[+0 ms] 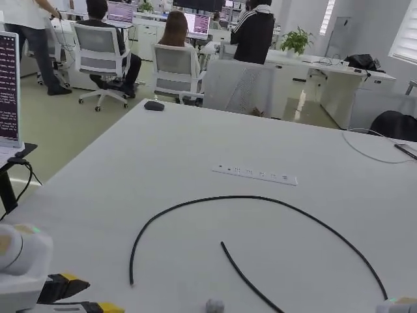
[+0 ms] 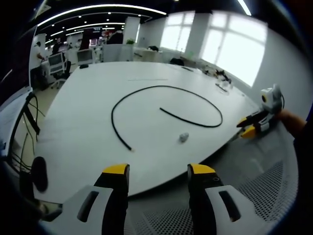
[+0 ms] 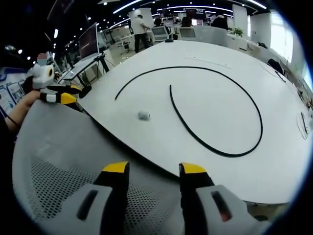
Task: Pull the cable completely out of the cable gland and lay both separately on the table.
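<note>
The cable (image 1: 247,196) lies on the white table (image 1: 195,143) in one wide open loop, with one end curling back inside the arc. The gland (image 1: 214,305) is a small grey piece sitting on its own near the table's front edge. It is close to that inner run of cable but apart from it, with bare tabletop between them in both gripper views. The gland is small and soft in every view, so I can't fully rule out a stub left in it. No cable appears to pass through it, though.

The left gripper (image 2: 159,170) has its jaws spread, with nothing between the yellow tips. It hangs off the table's near edge over a grey mesh surface (image 2: 254,196), probably a chair back. The right gripper (image 3: 149,168) is the same, jaws apart and empty, also short of the table edge. Each is visible from the other's camera, well apart from both parts.

My judgement is that the work is essentially done, since the cable is out and the two parts lie separately on the table. Nothing seems left to do except perhaps a check that they sit clear of each other.
</note>
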